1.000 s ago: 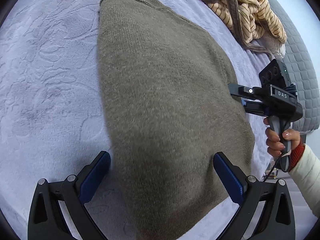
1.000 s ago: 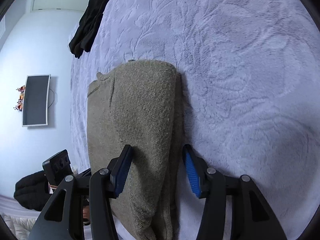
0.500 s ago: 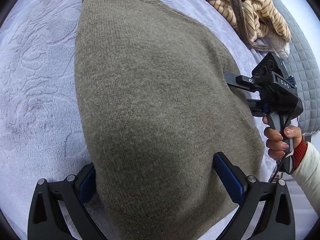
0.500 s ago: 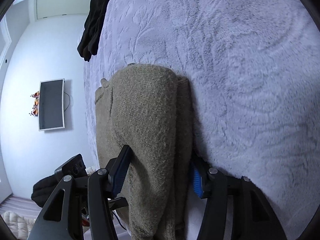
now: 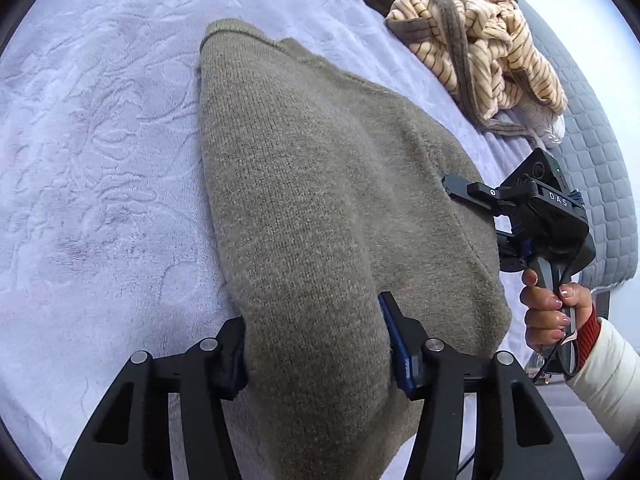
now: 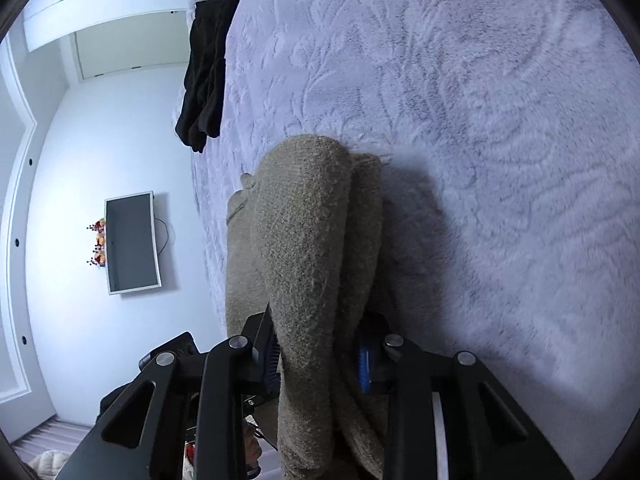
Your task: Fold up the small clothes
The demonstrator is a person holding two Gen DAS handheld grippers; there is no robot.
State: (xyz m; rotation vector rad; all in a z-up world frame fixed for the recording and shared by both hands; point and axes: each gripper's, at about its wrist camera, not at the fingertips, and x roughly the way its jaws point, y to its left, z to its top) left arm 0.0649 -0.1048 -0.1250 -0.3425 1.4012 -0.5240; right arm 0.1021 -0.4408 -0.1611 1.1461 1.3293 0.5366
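An olive knit sweater, pinched at its near edge by the left gripper and right gripper, whose jaws have just closed, should lift evenly across the bed.

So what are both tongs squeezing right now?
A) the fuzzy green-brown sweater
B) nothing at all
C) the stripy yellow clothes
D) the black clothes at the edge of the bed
A: the left tongs and the right tongs each have a bunched fold of the sweater pinched between their blue pads, having just closed on it.
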